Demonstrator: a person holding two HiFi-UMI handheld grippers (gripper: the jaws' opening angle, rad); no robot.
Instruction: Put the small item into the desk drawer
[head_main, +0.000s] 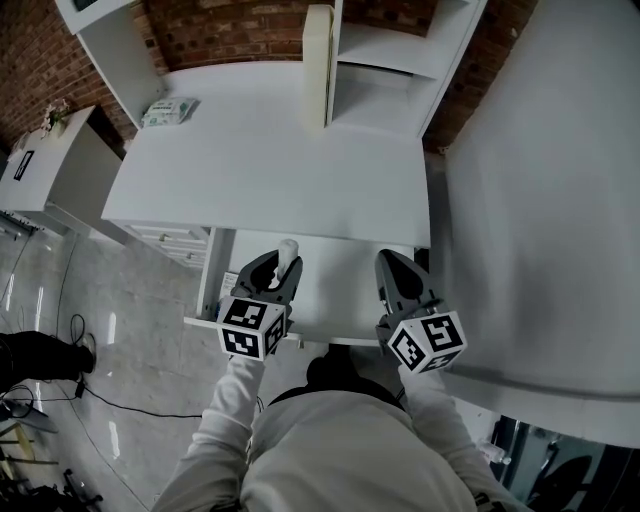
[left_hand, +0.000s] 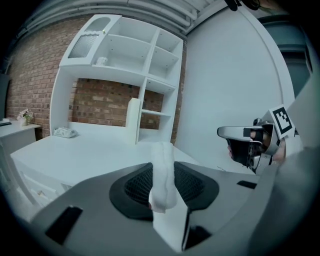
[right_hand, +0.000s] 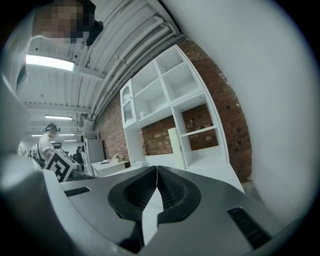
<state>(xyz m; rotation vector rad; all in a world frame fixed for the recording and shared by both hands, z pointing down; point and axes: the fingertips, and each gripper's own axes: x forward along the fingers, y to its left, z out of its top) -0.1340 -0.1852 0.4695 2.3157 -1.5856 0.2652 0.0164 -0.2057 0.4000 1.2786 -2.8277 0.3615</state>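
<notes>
Far left, at the back of the flat white desk top (head_main: 280, 170), lies a pale packet (head_main: 168, 111), prob. wipes. It is well apart from the action and not part of the job.

Next is the left gripper (head_main: 280, 265), held at the desk's front edge. Its jaws are clamped on the small white roll-shaped item (head_main: 288, 248), which looks soft, maybe cloth or foam. In the left gripper view the item (left_hand: 162, 175) stands up between the ribbed pads, pinched low down w/ its top poking out past the tips.

Under both grippers the white desk drawer (head_main: 340, 290) is already pulled out, w/ its pale floor bare in the middle. The item hangs over the drawer's left half, not touching the floor as far as I can tell.

To the right, the right gripper (head_main: 392, 262) is over the drawer's right side. Its jaws are pressed together w/ nothing between them (right_hand: 156, 187).

Progress, my read: the drawer is open and the item is grasped and over the opening, so approx. over halfway. Left to do: lower the item in, let go, withdraw. Pushing the drawer shut may follow, though the task doesn't ask for it.
</notes>
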